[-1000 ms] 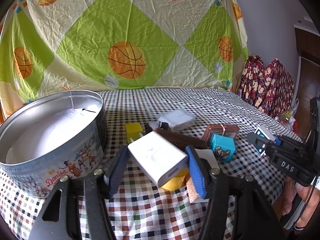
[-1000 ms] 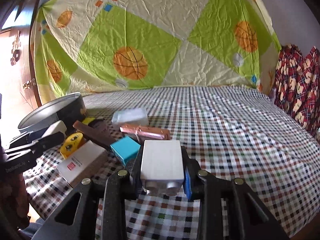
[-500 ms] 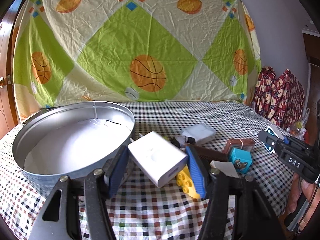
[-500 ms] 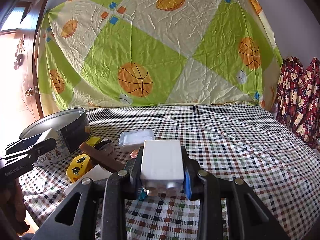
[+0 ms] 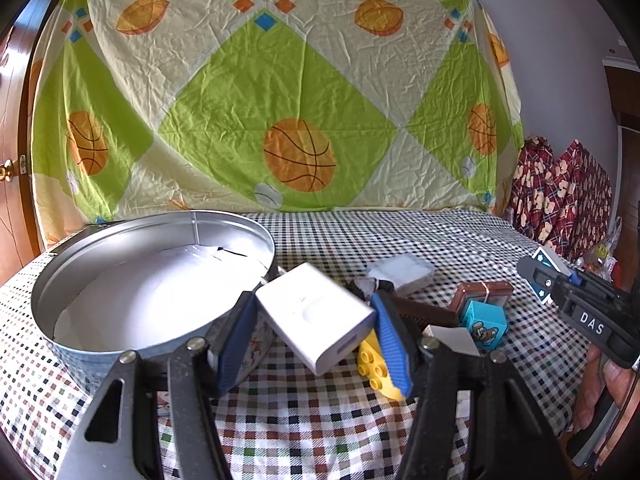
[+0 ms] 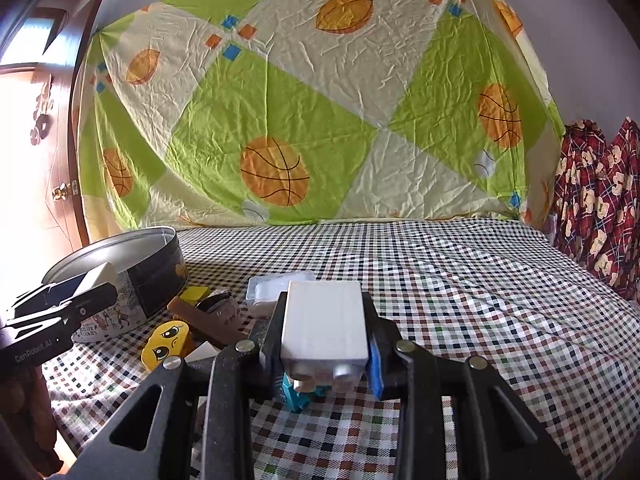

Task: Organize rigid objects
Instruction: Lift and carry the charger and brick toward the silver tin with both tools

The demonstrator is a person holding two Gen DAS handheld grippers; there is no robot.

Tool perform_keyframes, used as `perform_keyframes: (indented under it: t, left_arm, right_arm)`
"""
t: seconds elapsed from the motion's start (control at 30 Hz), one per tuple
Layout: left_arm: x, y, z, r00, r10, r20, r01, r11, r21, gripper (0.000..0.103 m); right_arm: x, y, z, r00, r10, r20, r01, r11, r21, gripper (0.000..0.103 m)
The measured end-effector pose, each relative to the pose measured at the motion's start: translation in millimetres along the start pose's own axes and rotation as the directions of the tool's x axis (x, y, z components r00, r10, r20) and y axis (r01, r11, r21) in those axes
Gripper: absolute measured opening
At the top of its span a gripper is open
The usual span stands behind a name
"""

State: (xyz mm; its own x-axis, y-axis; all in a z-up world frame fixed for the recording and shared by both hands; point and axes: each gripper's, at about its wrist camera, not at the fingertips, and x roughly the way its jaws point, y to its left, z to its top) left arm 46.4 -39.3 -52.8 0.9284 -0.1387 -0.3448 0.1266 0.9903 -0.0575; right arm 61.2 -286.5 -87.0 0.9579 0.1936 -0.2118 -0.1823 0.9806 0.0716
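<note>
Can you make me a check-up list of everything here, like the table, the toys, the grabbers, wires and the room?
Surface: checked cloth, wrinkled.
Job's things: round tin open, white paper inside; white charger; white block.
Clutter: yellow face brick, teal bear cube, brown bar, clear packet, all beside the tin.
Grippers: left gripper clamps the charger by the tin's rim; right gripper clamps the white block.
Cables: nothing seen.
Surroundings: basketball sheet behind, red bear fabric, wooden door.
</note>
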Motion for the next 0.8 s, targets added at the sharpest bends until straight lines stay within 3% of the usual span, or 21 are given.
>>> perform_keyframes:
  t: [0.4, 0.8]
  left_arm:
    - [-11, -4, -1, 0.996, 0.025, 0.089, -0.028, 0.999, 0.03, 0.059]
    - [-16, 10, 1, 0.99, 0.057, 0.132, -0.059, 0.998, 0.01, 0.059]
  right_arm:
    - [-13, -2, -2, 0.997, -0.005, 0.082, 0.005, 1.0, 0.008, 0.034]
    - [-6, 22, -1, 0.998, 0.004, 0.063, -0.002, 0.999, -0.041, 0.034]
